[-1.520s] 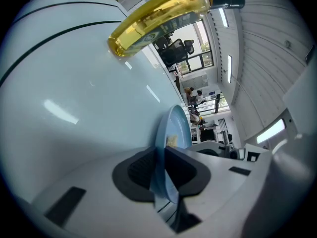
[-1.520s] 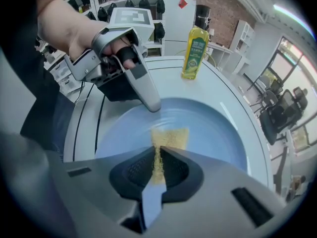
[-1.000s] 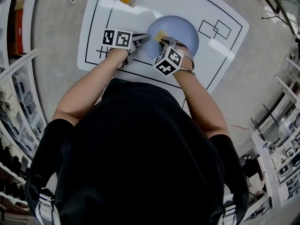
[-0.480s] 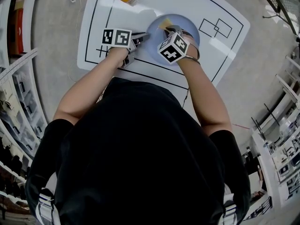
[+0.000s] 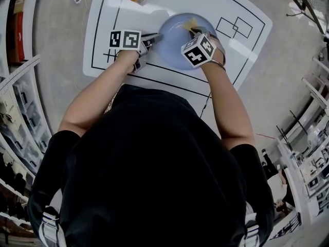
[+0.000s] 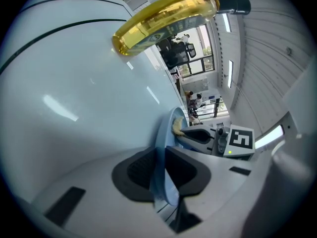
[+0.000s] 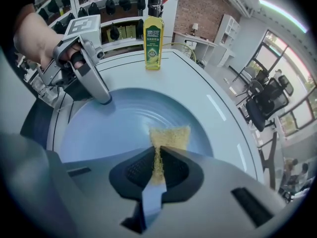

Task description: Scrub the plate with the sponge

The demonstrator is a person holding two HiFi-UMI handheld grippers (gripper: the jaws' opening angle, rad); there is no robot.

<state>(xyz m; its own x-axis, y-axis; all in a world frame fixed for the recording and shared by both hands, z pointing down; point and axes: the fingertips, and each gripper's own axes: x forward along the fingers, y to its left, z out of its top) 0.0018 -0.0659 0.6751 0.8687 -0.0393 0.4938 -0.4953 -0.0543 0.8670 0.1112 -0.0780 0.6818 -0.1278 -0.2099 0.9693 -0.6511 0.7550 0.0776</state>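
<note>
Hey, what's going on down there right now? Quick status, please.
Left gripper clamped on plate rim. Right gripper pinching sponge, sponge down on plate. Soap bottle stands beyond the plate, not in the way.

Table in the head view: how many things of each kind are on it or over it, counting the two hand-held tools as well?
plate: 1
sponge: 1
yellow bottle: 1
grippers: 2, the left gripper clamped on the plate's rim, the right gripper holding the sponge
Total: 5
</note>
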